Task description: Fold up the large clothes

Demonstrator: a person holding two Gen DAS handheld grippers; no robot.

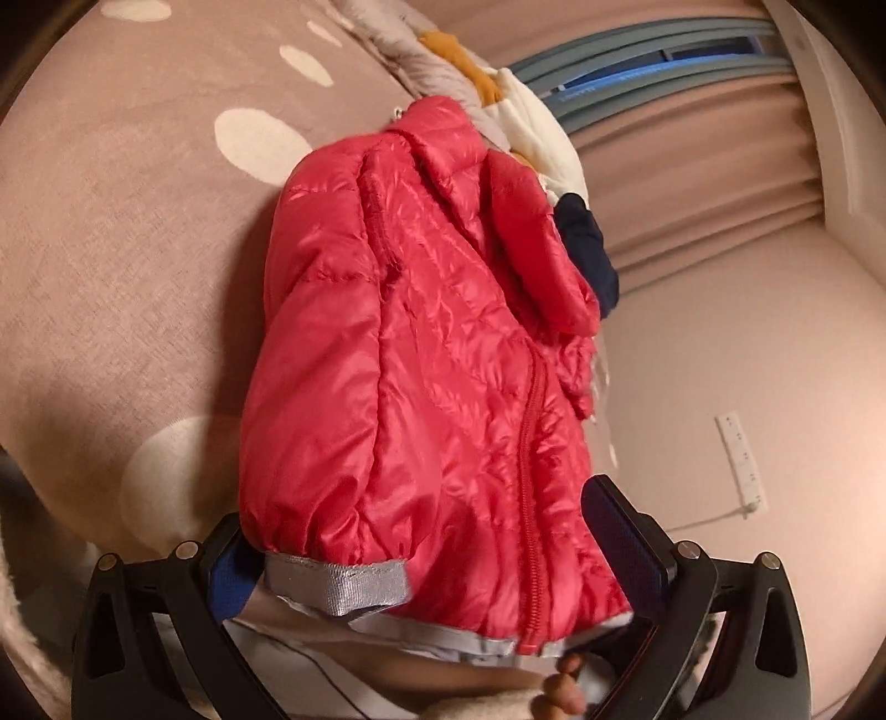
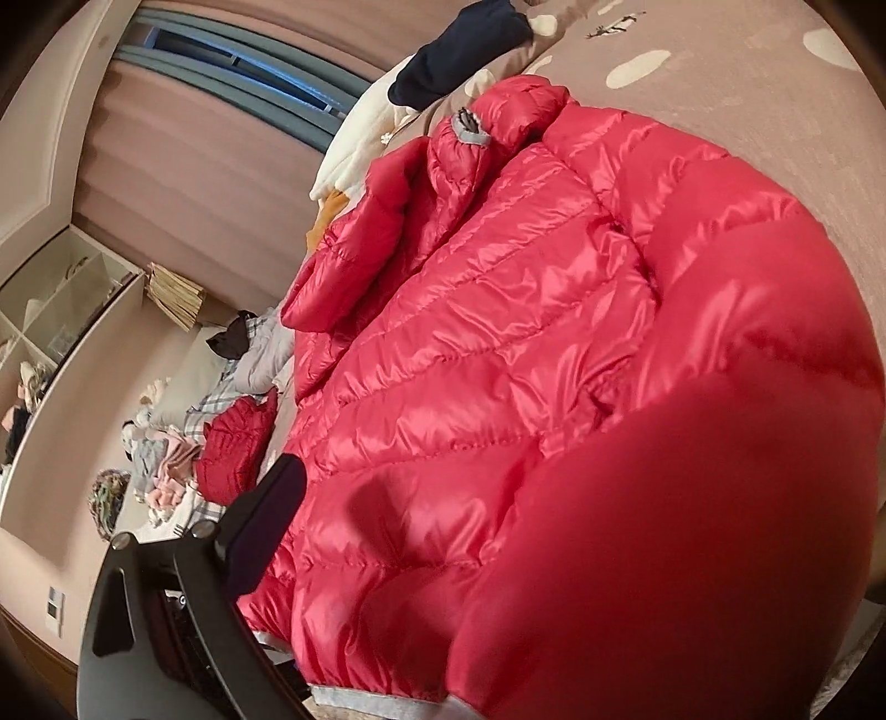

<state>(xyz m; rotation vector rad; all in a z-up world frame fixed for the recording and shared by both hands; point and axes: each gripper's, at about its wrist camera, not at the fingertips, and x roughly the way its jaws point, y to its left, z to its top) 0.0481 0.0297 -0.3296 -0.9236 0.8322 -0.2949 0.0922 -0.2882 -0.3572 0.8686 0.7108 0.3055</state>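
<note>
A red puffer jacket (image 1: 421, 343) lies on a pinkish bedspread (image 1: 122, 232) with white spots, zip up and a sleeve folded over the front. Its grey-trimmed cuff (image 1: 343, 581) and hem sit nearest the camera. My left gripper (image 1: 415, 509) is open and straddles the hem; its left finger (image 1: 227, 559) is partly under the cuff, its right finger (image 1: 620, 543) beside the zip edge. A person's fingertips (image 1: 565, 687) touch the hem below. In the right wrist view the jacket (image 2: 526, 332) fills the frame. My right gripper (image 2: 443, 482) shows one finger (image 2: 271, 520) standing wide at the jacket's edge; the other is hidden by fabric.
Beyond the jacket's collar lie white, orange and navy garments (image 1: 526, 111), the navy one (image 2: 459, 50) also seen from the right. Curtains (image 1: 692, 166) hang behind. A second red garment (image 2: 232, 448), a clothes pile (image 2: 160, 471) and a shelf unit (image 2: 50, 310) are at left.
</note>
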